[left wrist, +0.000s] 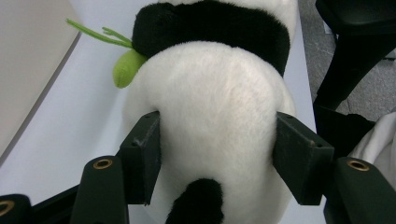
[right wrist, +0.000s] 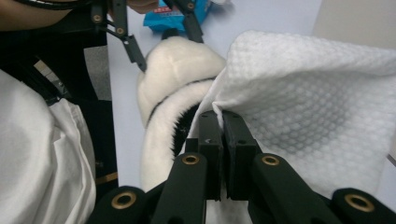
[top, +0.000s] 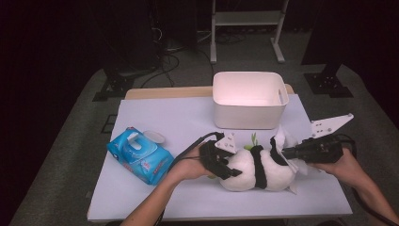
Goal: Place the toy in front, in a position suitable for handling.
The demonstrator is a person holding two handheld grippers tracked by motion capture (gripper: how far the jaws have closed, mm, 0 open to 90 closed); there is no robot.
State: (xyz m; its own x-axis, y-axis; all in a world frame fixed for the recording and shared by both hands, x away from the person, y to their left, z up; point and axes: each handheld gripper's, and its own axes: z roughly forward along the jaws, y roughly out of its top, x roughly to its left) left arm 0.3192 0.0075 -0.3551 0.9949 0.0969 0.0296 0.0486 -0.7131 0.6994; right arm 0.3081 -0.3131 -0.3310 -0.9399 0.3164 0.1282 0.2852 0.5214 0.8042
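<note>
Looks like a wipe-down: the left gripper has its fingers squeezing the plush panda lying near the tabletop's front edge, and the right gripper is clenched on a wet wipe draped over its far end. I'd pin the toy firmly and drag the wipe along the fur. The panda's face is hidden, so I can't tell which end is being wiped.

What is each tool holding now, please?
Left tool: closed on the toy panda.
Right tool: closed on the white wipe.
</note>
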